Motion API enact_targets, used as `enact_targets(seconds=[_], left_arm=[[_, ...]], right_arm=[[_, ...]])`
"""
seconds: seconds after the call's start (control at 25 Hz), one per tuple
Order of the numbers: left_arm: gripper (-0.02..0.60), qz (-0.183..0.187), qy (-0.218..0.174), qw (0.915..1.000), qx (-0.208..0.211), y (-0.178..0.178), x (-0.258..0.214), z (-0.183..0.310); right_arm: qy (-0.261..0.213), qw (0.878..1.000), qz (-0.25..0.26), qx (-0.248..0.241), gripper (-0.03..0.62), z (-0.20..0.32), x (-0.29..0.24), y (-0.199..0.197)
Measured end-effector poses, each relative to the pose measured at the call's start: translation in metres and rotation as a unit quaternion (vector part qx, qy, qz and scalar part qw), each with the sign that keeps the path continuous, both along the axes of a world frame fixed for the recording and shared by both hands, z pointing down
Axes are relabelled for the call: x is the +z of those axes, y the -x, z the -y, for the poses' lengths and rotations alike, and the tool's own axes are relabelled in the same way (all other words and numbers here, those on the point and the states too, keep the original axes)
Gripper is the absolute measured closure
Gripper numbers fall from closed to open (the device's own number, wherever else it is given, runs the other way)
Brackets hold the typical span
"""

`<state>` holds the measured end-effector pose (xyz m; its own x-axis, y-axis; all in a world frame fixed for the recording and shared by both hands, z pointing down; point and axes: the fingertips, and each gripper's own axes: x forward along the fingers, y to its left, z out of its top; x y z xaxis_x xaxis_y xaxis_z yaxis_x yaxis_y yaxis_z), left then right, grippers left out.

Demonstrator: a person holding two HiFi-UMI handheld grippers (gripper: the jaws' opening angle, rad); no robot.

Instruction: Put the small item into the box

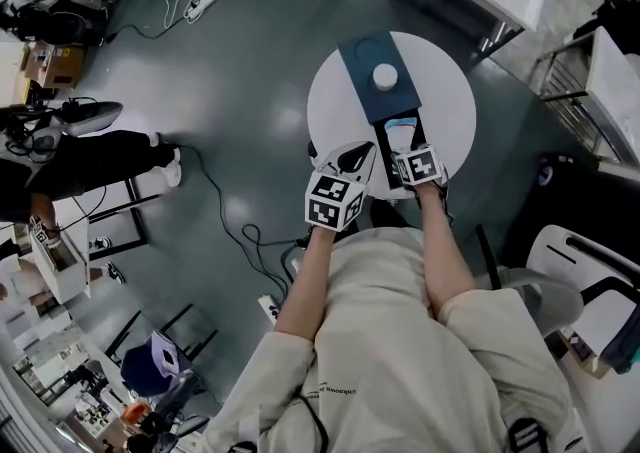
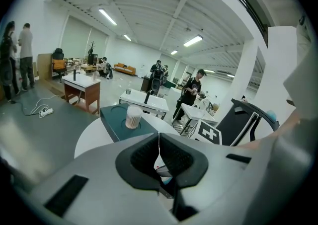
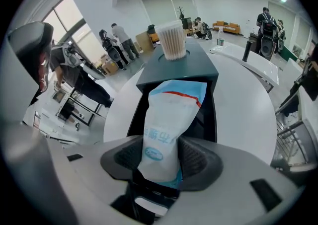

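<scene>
Swab jar (image 1: pixel 385 76) stands on box (image 1: pixel 360 55), box on table (image 1: pixel 333 109).

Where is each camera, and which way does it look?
Head view: on the person's head, looking down at the white table; forearms, left gripper and right gripper show.
Left gripper view: on that gripper, looking past its shut jaws at the swab jar.
Right gripper view: on that gripper, looking past jaws clamping the packet into the dark box.
All three share the swab jar.
</scene>
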<state>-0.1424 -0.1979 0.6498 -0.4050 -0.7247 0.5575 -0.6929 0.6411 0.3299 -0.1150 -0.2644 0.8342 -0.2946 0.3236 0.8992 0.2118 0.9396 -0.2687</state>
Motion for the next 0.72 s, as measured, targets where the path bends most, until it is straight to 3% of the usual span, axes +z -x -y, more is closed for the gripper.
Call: enact_targets(seconds=[0.72], left_arm=[[0.56,-0.011,0.012,0.9999,-0.002,-0.006,0.012,0.007]], right_arm=[[-0.005,1.0,-0.003,-0.031,0.358,0.001,0.006,0.0]])
